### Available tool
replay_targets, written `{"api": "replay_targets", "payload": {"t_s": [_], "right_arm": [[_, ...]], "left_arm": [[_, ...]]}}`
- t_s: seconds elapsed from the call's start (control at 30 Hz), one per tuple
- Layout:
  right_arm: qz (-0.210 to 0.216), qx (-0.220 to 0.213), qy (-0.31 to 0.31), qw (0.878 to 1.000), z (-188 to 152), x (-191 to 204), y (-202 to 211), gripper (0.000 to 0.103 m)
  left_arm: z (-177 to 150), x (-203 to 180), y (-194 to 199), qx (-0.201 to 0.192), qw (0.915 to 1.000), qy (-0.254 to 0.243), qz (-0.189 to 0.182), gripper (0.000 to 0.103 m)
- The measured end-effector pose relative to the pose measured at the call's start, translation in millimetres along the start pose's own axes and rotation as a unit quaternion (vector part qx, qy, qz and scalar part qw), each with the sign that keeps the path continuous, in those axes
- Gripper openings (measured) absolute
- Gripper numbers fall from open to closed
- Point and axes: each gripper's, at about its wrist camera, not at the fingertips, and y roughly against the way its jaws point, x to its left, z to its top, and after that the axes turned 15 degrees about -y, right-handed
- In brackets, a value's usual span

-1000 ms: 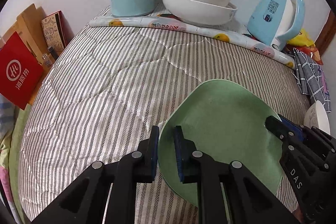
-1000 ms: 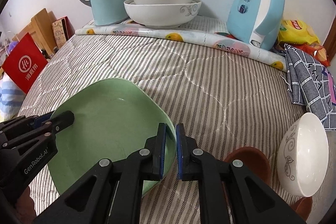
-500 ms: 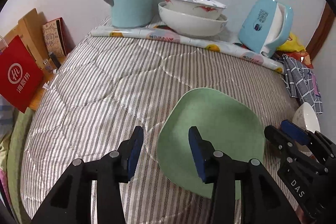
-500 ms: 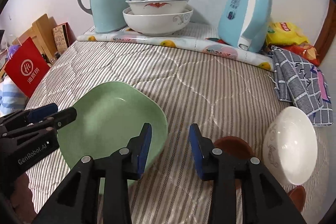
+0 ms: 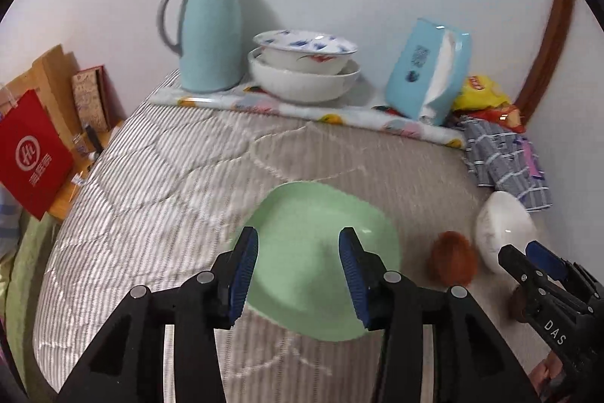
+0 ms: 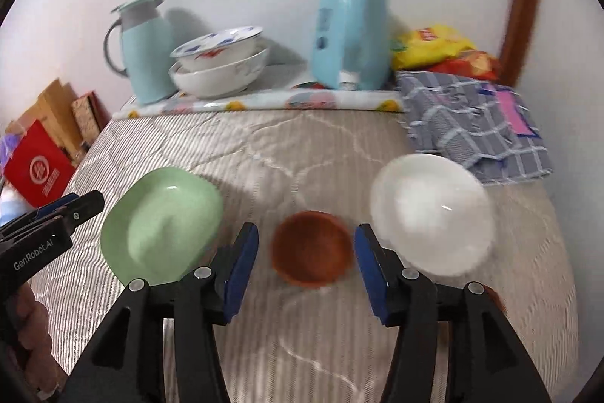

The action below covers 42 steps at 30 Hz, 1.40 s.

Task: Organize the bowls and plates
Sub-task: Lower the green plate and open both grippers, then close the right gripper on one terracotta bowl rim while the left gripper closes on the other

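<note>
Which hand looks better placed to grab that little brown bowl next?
Probably the right. The right gripper is open with the brown bowl straight ahead between its fingers, while the left gripper faces the green plate.

Even, soft indoor light fills both fisheye views, with dark vignetted corners and curved edges. Motion blur smears the striped quilted bed cover (image 6: 302, 146), the small brown round bowl (image 6: 311, 248) and the white glossy bowl (image 6: 432, 210), which carries a small highlight.
</note>
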Motion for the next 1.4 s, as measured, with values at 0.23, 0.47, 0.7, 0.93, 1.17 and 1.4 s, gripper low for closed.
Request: {"api": "replay_targets", "payload": {"t_s": [0.23, 0.47, 0.7, 0.93, 1.17, 1.4], "right_arm": [[-0.02, -0.015, -0.017, 1.0, -0.6, -45.4, 30.2, 0.055], [-0.039, -0.019, -0.044, 0.998, -6.4, -97.2, 47.3, 0.055], [-0.065, -0.019, -0.066, 0.996, -13.7, -137.0, 40.7, 0.055], [-0.06, -0.009, -0.098, 0.993, -18.5, -167.0, 22.2, 0.055], [-0.057, 0.02, -0.116, 0.991, -22.0, -185.4, -1.4, 0.055], [-0.047, 0.06, -0.116, 0.99, -27.7, -191.1, -28.3, 0.055]], "left_arm": [[3.7, -45.5, 4.1, 0.007, 0.999, -0.024, -0.038, 0.043], [1.4, -88.1, -5.5, 0.027, 0.9972, -0.045, -0.053, 0.043], [1.1, -112.3, -22.1, 0.033, 0.9975, -0.038, -0.05, 0.043], [-0.6, -126.7, -42.3, 0.035, 0.9975, -0.031, -0.053, 0.043], [-1.3, -133.9, -65.9, 0.054, 0.9967, -0.02, -0.057, 0.043], [-3.0, -139.0, -87.4, 0.074, 0.9952, -0.019, -0.061, 0.043]]}}
